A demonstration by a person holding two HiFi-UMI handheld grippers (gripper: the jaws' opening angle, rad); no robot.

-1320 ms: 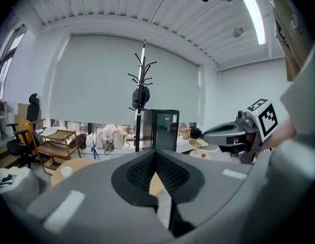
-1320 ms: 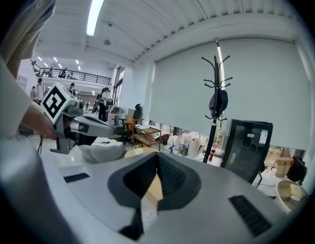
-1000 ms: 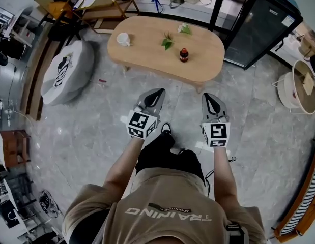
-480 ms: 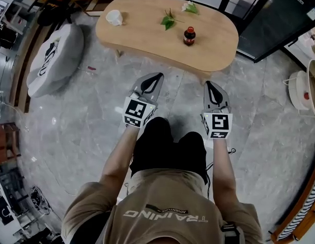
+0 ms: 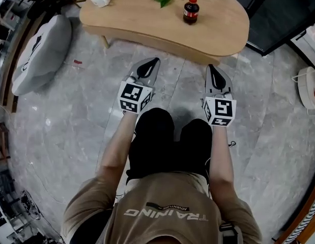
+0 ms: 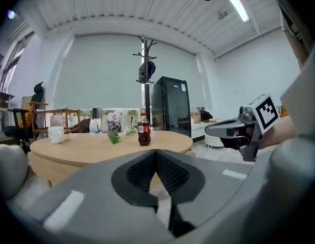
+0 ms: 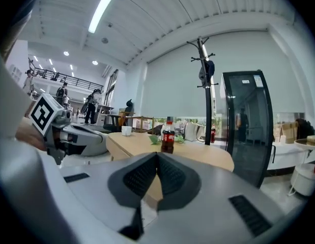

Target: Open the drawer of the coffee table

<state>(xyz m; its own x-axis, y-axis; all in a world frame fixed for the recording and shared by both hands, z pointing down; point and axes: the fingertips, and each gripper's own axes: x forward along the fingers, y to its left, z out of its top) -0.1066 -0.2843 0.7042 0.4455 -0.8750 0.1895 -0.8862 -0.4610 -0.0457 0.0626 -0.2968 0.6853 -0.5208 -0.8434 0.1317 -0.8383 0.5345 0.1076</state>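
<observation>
Before the oval pale-wood coffee table (image 5: 137, 14), the grey left gripper (image 5: 152, 62) and right gripper (image 5: 212, 67) hang low, jaws closed and empty, seemingly levelled for its unseen drawer.

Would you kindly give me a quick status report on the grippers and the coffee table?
Left gripper, right gripper shut, empty. Coffee table ahead, untouched, drawer not in sight. Nothing in between.
</observation>
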